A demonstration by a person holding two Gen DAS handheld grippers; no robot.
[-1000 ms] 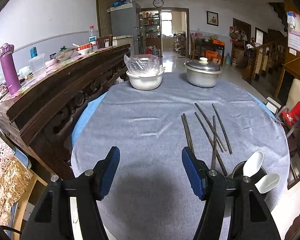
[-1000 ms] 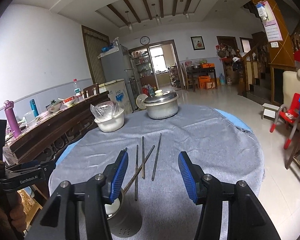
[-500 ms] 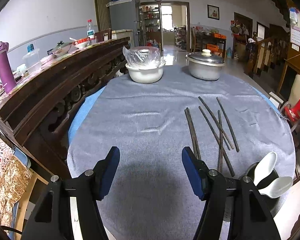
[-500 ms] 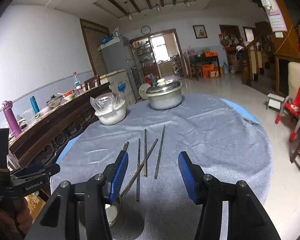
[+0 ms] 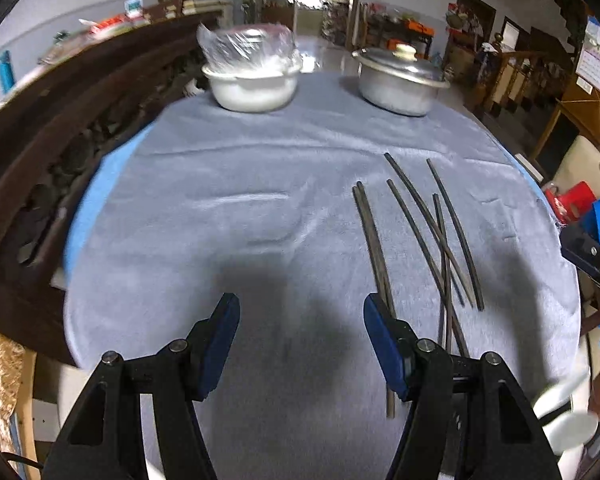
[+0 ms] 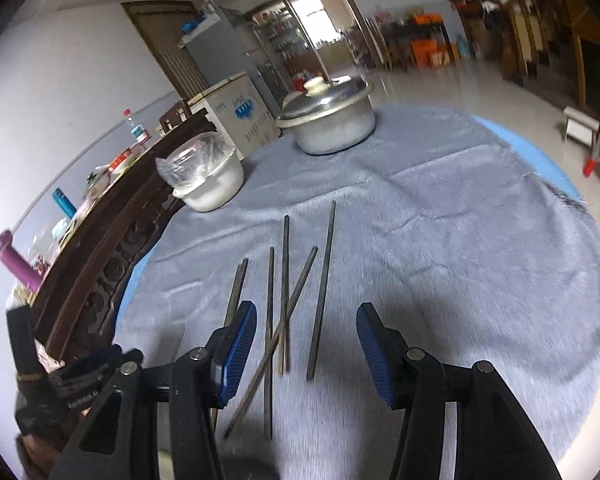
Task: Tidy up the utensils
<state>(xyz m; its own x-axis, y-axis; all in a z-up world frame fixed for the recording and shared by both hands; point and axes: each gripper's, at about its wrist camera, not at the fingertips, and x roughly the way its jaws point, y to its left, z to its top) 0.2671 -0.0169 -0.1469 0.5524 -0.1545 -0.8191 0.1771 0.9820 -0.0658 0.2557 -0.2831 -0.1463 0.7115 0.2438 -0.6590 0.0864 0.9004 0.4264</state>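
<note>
On the grey tablecloth (image 5: 228,208), dark chopsticks (image 6: 286,292) at twelve o'clock of the right gripper (image 6: 306,346), jaws apart, empty; left gripper (image 5: 300,340) likewise agape

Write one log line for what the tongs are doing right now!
left tongs: open, empty | right tongs: open, empty, above chopsticks | chopsticks: loose on grey cloth, some crossed | nothing picked up yet

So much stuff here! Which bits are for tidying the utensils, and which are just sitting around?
For the job:
- dark chopsticks scattered on the grey cloth
- white spoon at the near edge

Just sitting there:
- lidded metal pot
- plastic-covered white bowl
- purple flask on the sideboard
</note>
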